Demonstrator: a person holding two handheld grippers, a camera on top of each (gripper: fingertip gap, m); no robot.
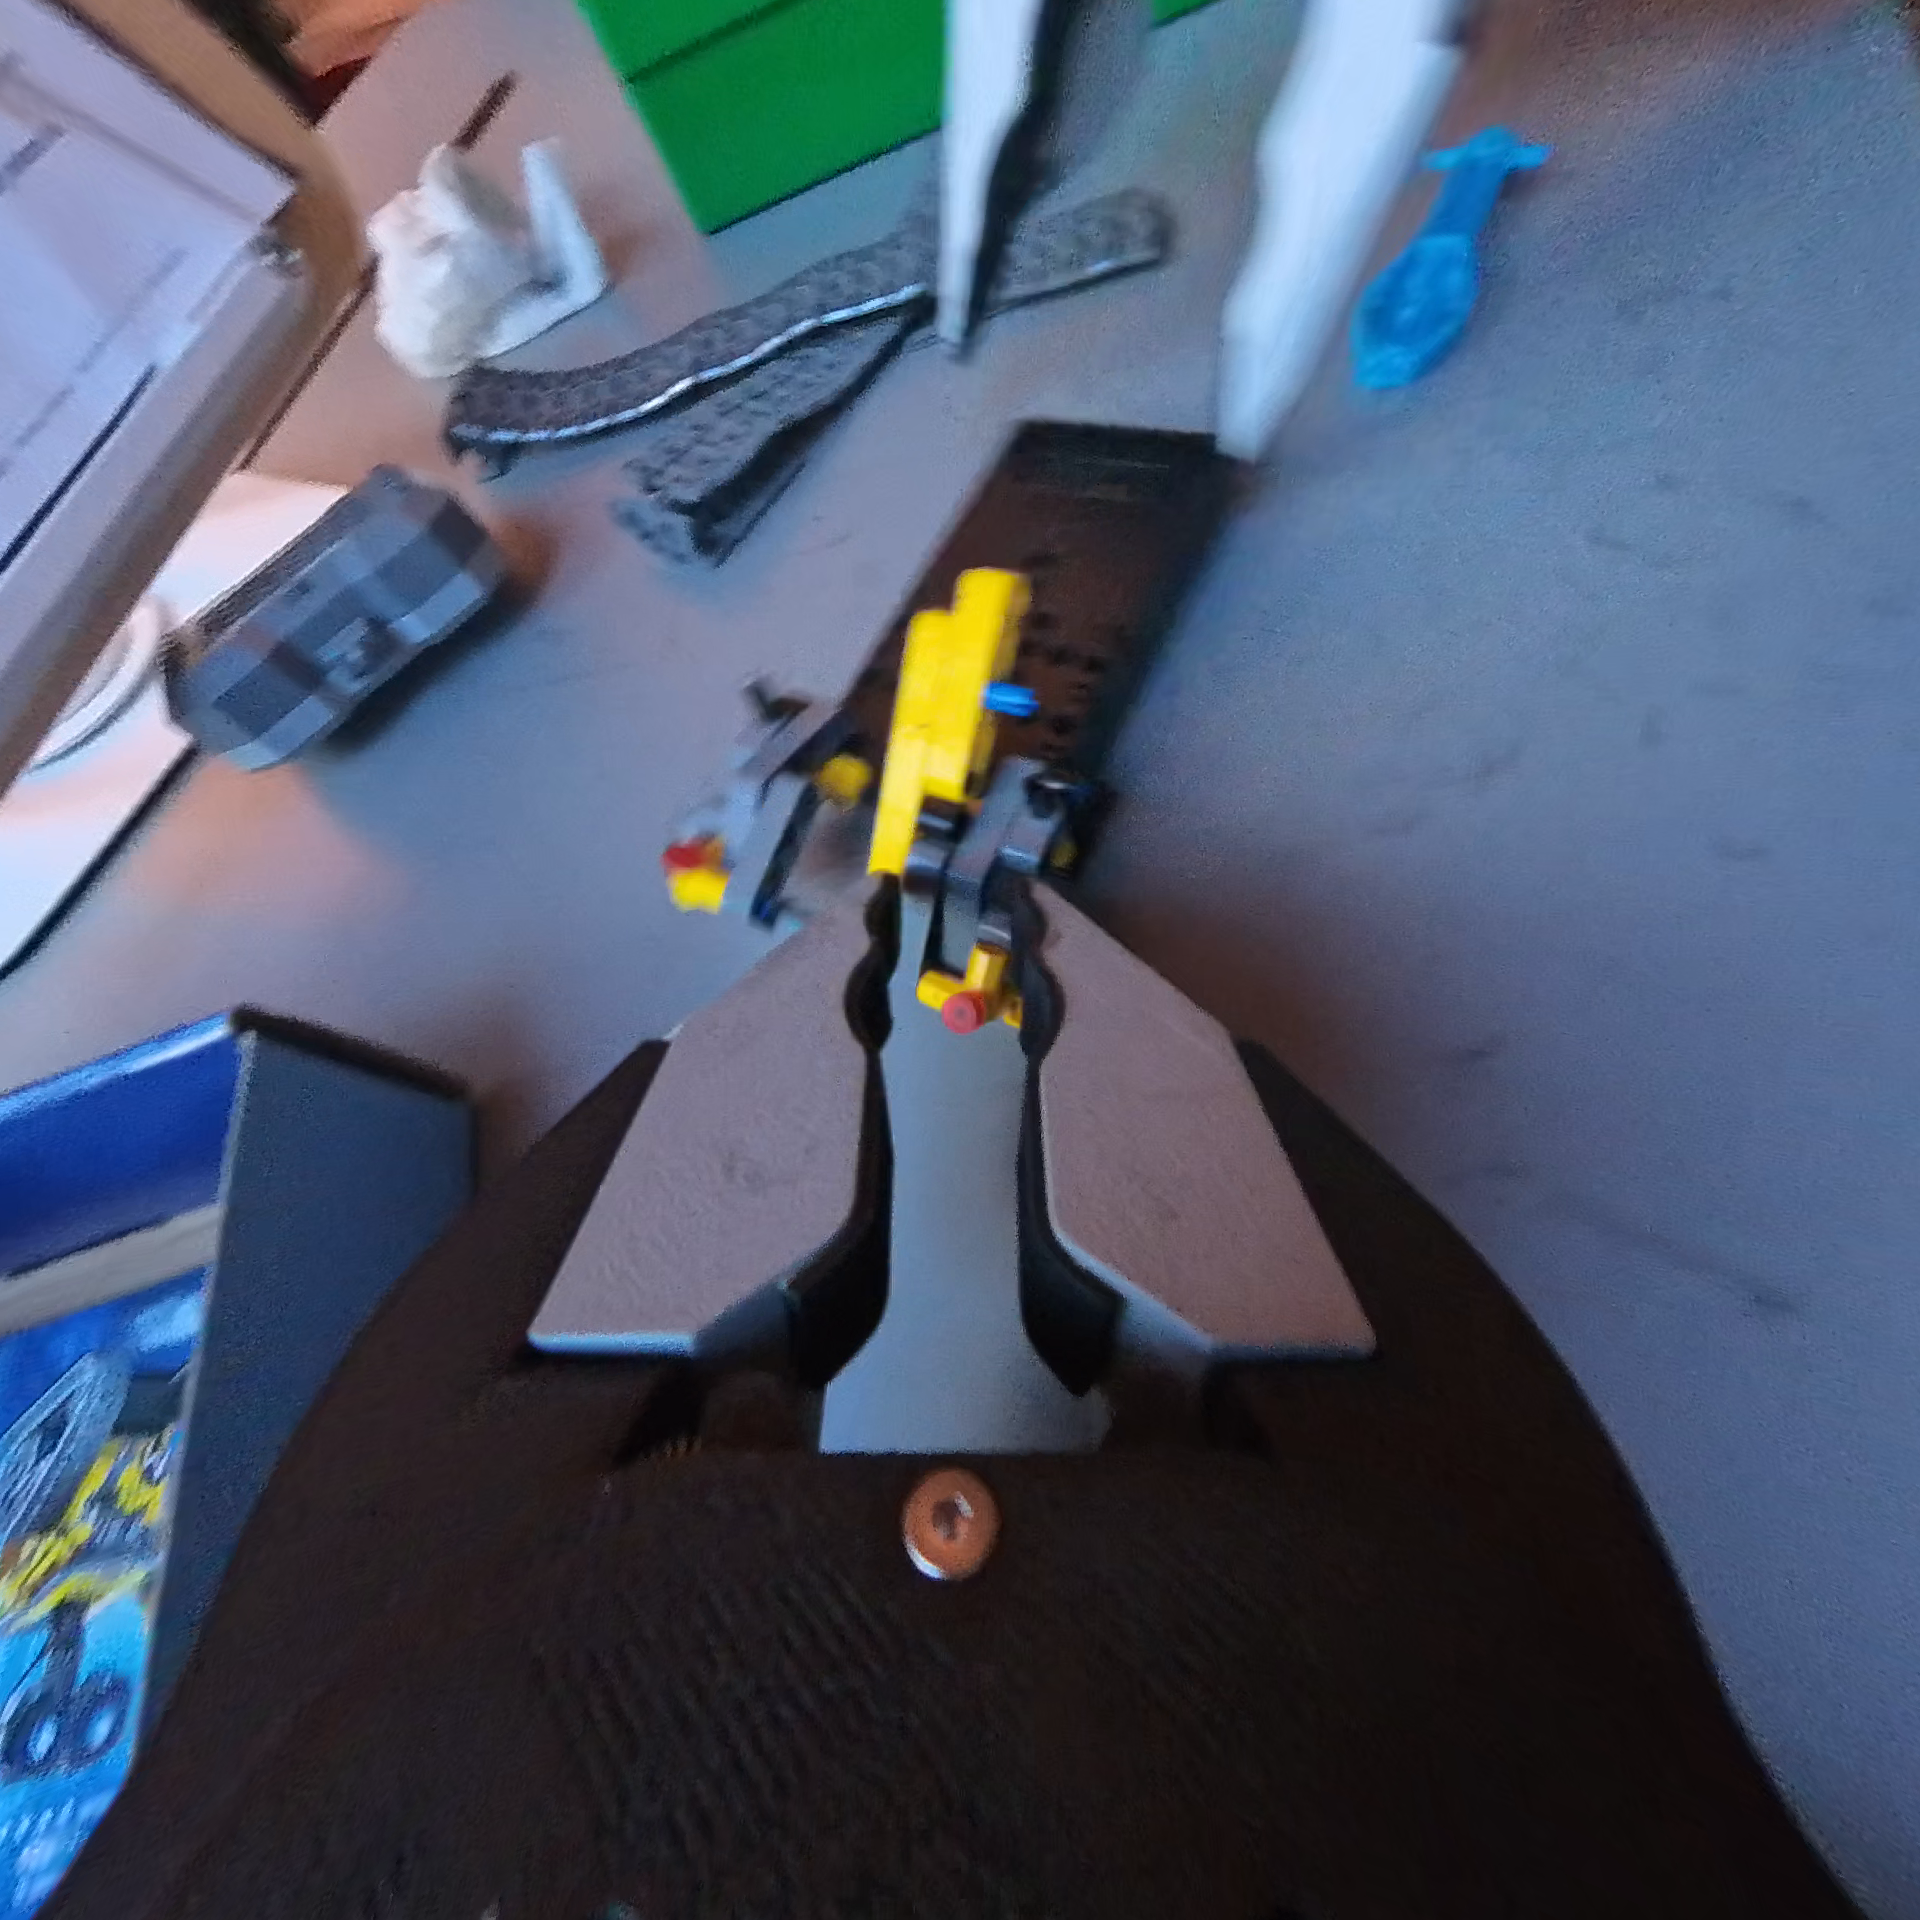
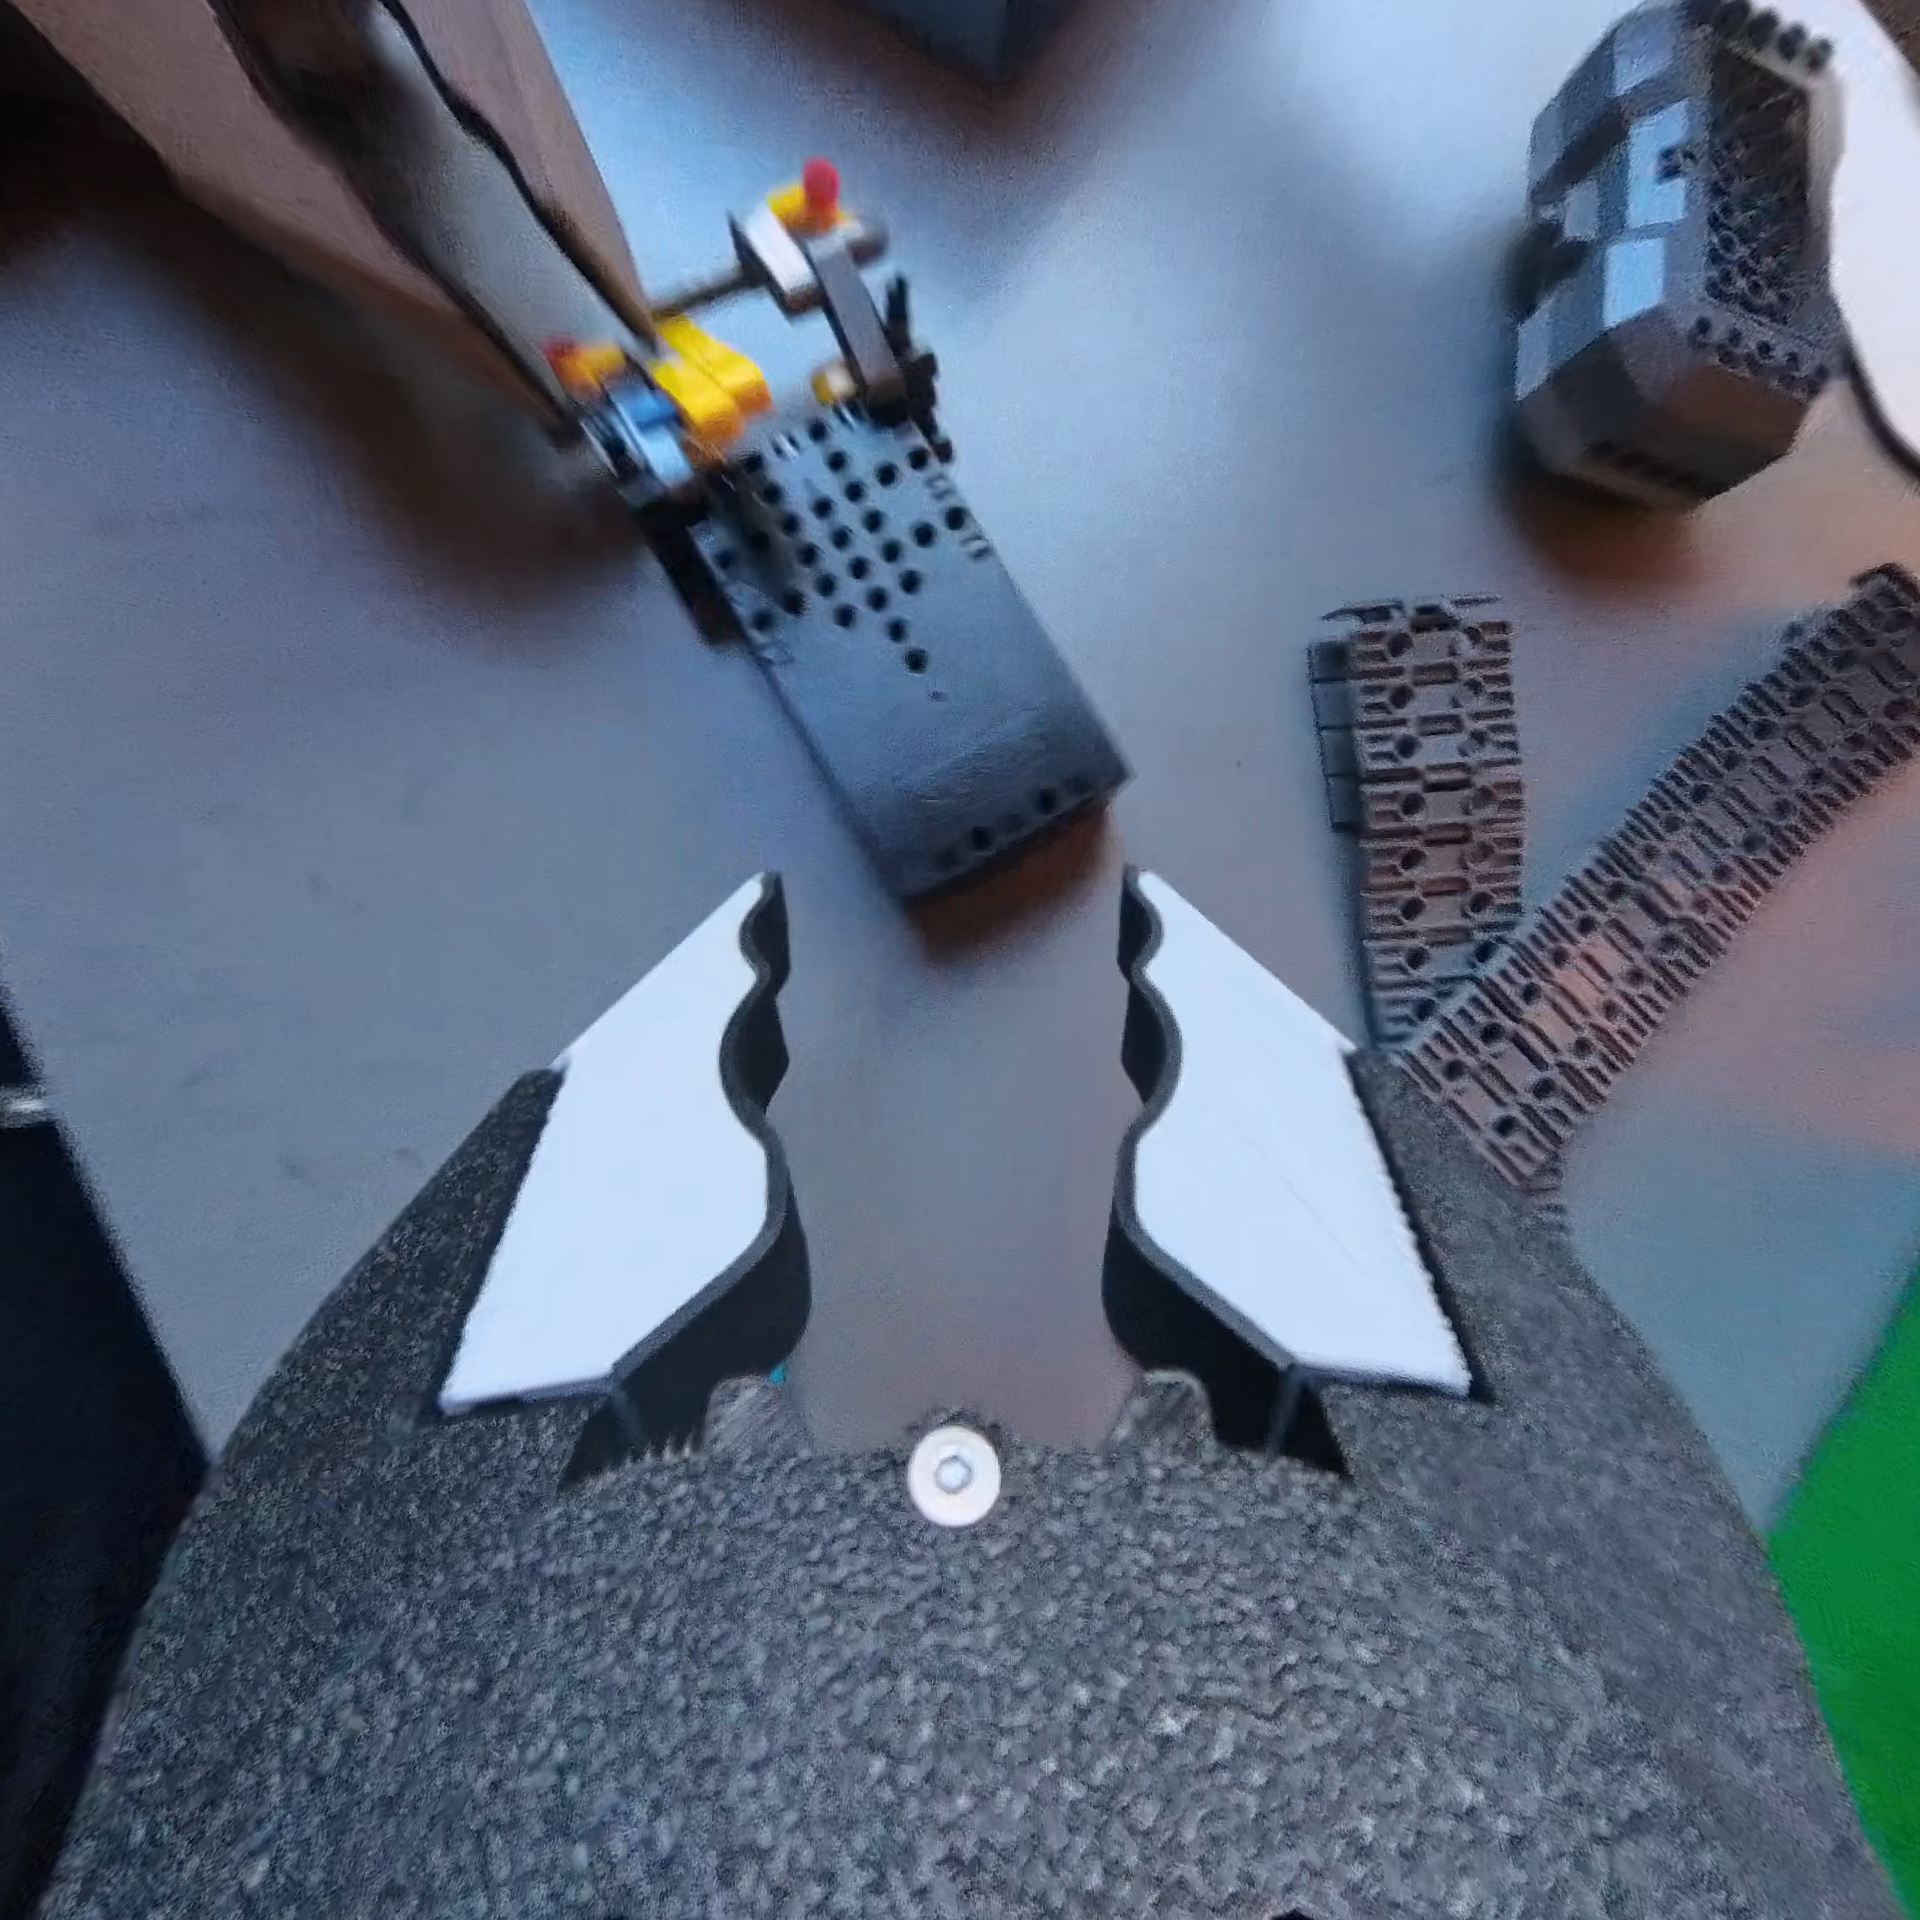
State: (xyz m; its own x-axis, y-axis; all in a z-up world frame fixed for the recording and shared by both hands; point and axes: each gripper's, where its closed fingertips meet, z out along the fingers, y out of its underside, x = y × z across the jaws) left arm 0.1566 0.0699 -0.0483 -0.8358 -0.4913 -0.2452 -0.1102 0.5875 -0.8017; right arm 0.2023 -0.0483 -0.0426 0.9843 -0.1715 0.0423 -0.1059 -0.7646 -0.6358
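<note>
The left claw (image 1: 951,961) is gripping the grey, yellow and red-tipped end of a toy-brick assembly (image 1: 956,717), whose yellow block is rising above a black perforated plate (image 1: 1122,540) lying flat on the grey bench (image 1: 1558,831); a loose grey-and-yellow linkage (image 1: 748,821) is lying just left of it; the right claw (image 2: 951,935) is hovering with its jaws apart, empty, near the plate's far end.

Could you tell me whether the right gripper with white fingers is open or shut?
Open. The right gripper shows bare grey table between its spread white fingers, gripping nothing.
</note>
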